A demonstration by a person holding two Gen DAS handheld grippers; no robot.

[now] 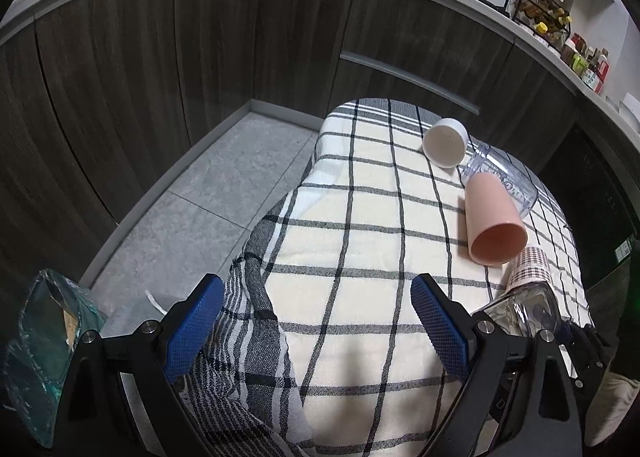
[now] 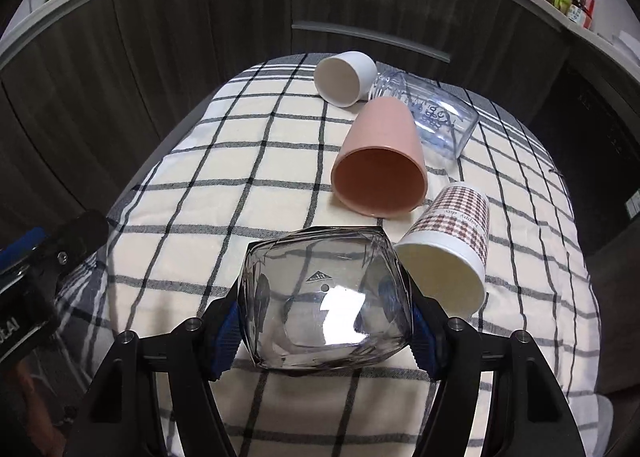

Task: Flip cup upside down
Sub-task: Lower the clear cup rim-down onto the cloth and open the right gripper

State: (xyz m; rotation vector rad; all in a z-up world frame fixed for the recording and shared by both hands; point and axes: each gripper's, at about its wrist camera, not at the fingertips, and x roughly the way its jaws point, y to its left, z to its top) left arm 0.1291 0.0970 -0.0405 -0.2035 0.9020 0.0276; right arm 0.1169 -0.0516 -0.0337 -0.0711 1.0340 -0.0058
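Right wrist view: we see the checked cloth (image 2: pixel 200 161), then our right gripper (image 2: pixel 325 321) clamped on the clear faceted glass (image 2: pixel 324 297), base toward the camera, sitting squarely between its blue pads. Our left gripper (image 1: pixel 318 321) gapes wide, empty.

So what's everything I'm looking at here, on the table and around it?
Glass cup: one, clear smoky grey, held in the right gripper, base toward the camera.
Pink cup: one, on its side, mid-table.
White cup: one, on its side, far end.
Clear plastic cup: one, blue print, lying behind the pink cup.
Paper cup: one, brown-checked, on its side, right of the glass cup.
Tablecloth: one, cream with black checks, covering the table.
Cabinets: dark wood, behind.
Left gripper: open, empty.
Right gripper: closed on the glass cup.
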